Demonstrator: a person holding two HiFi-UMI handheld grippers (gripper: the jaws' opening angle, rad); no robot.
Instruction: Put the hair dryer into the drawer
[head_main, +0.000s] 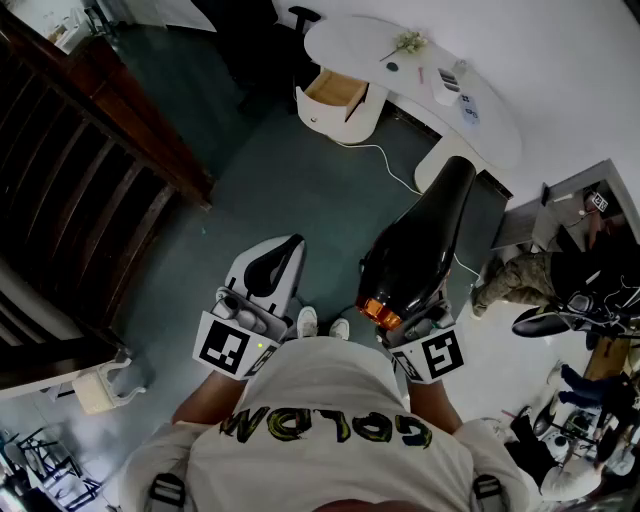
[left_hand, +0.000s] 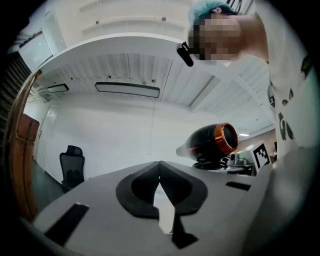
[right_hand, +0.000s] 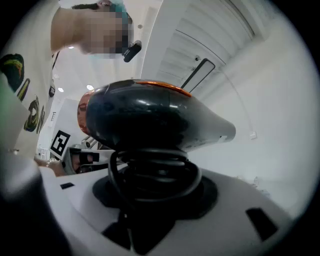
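Standing person seen from above, one gripper in each hand, both held in front of the white shirt (head_main: 330, 420) over the grey-green floor (head_main: 290, 180). The right gripper (right_hand: 155, 192) carries the hair dryer (right_hand: 150, 117), a glossy black body with an orange ring (head_main: 380, 312) at its rear end. Its fingers are clamped on the handle, around which the black cord (right_hand: 155, 175) is wound in several loops, so they stand wide apart with the wrapped handle pressed between them. The dryer is thus held in the air, its narrow end directed away from the person toward the white curved table (head_main: 420, 45). The left gripper (left_hand: 159, 167) is beside it, and its dark fingers (left_hand: 137, 192) are pressed together at the tips with nothing between them. The drawer (head_main: 336, 90) stands pulled open in the rounded white pedestal under the near end of the table, showing a wood-coloured interior, and lies well apart from the dryer. A thin white cable (head_main: 385, 160) trails over the floor near the table, and a dark wooden railing (head_main: 80, 150) runs along the left of the head view.
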